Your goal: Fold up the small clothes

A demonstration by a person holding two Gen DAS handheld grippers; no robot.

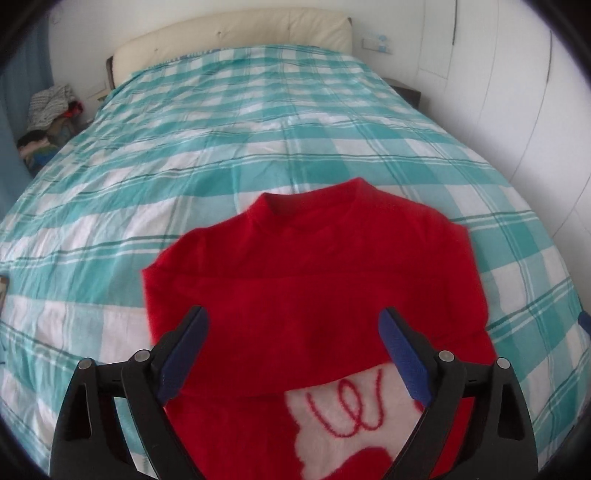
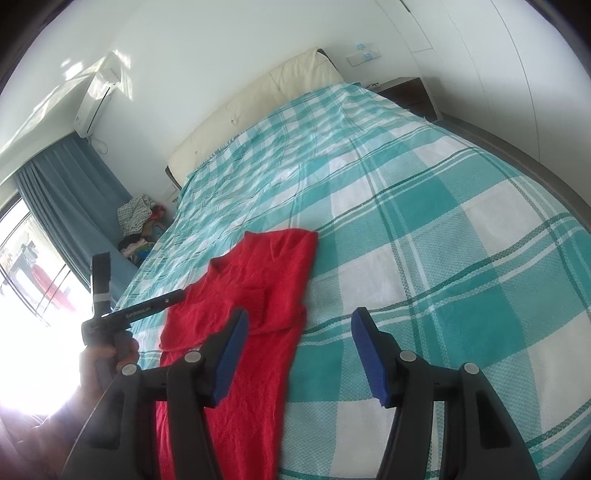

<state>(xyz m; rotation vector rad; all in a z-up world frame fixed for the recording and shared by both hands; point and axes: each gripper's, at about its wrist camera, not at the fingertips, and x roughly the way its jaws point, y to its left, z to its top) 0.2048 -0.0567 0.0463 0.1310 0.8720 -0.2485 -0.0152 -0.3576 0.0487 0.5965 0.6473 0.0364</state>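
Note:
A small red knitted sweater (image 1: 314, 273) lies flat on the teal and white checked bed cover (image 1: 258, 140), collar away from me, both sleeves folded in across the body. A white patch with red writing (image 1: 351, 410) shows near its hem. My left gripper (image 1: 293, 332) is open and empty, hovering over the sweater's lower part. In the right wrist view the sweater (image 2: 255, 295) lies to the left. My right gripper (image 2: 299, 325) is open and empty, over the sweater's right edge. The left gripper (image 2: 125, 314) shows there, held in a hand at the sweater's left side.
A cream headboard (image 1: 236, 35) stands at the bed's far end. A pile of clothes (image 1: 48, 114) lies on the floor left of the bed. A dark nightstand (image 2: 406, 92) and white wardrobe doors are to the right. A blue curtain (image 2: 66, 192) and window are on the left.

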